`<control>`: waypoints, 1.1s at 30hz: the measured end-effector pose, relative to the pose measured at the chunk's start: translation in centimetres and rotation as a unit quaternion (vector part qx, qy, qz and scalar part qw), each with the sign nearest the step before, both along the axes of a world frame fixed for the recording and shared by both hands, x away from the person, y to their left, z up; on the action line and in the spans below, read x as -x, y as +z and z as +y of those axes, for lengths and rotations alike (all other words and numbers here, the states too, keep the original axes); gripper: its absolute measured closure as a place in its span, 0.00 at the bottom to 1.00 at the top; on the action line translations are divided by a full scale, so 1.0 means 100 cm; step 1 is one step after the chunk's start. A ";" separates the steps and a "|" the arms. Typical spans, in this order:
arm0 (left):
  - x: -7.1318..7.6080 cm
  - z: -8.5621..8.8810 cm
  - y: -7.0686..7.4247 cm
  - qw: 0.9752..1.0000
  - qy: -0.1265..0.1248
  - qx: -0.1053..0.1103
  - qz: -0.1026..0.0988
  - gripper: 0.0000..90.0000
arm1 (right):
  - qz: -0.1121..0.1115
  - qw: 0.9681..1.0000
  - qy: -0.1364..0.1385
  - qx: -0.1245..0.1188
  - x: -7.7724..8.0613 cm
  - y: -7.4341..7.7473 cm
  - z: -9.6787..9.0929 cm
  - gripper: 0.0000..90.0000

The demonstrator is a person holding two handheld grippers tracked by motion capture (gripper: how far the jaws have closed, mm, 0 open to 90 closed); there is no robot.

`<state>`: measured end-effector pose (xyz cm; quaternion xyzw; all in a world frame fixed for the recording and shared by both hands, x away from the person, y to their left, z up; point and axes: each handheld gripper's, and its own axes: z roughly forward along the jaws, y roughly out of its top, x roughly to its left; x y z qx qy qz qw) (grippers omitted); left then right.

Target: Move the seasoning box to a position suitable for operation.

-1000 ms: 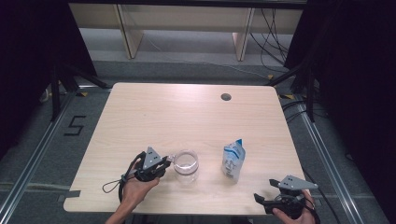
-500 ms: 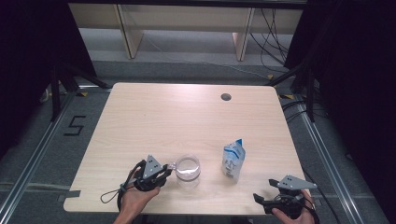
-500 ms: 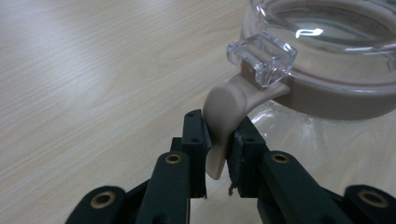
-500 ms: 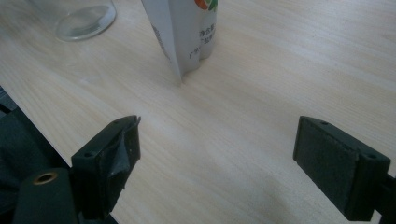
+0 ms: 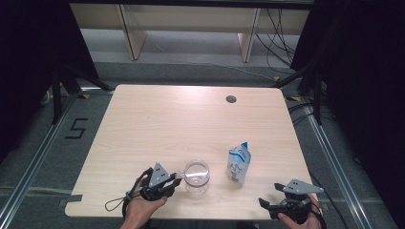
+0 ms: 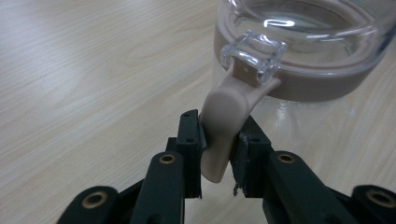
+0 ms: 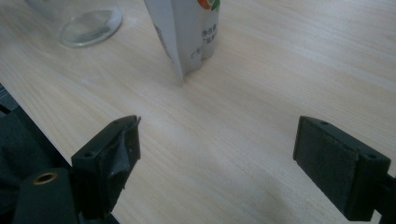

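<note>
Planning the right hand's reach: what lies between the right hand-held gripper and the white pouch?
Bare tabletop lies between the right hand-held gripper and the white pouch, as the right gripper view shows.

Your bench (image 5: 157, 124) is pale wood grain with one dark round hole (image 5: 231, 99) near its far edge. The jar (image 5: 196, 175) is clear glass with a beige band and a beige latch (image 6: 224, 126). The carton (image 5: 237, 164) near the front edge is white and blue. Your jaws are black.
</note>
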<state>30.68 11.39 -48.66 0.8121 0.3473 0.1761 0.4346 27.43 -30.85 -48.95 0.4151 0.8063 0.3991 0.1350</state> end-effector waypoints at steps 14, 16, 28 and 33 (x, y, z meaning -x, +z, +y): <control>-0.005 -0.011 -0.002 1.000 -0.014 0.013 -0.005 0.83 | -0.009 1.000 0.021 0.001 0.000 0.001 0.002 0.17; -0.006 -0.010 -0.002 1.000 -0.019 0.011 -0.010 0.83 | 0.001 1.000 0.018 -0.005 0.002 0.001 0.004 0.18; -0.007 -0.004 0.001 1.000 -0.022 0.021 0.002 0.68 | -0.010 0.999 0.050 -0.013 0.003 0.002 0.010 0.17; -0.001 0.001 0.004 1.000 -0.017 0.020 0.006 0.57 | -0.006 0.998 0.060 -0.019 0.004 0.001 0.012 0.18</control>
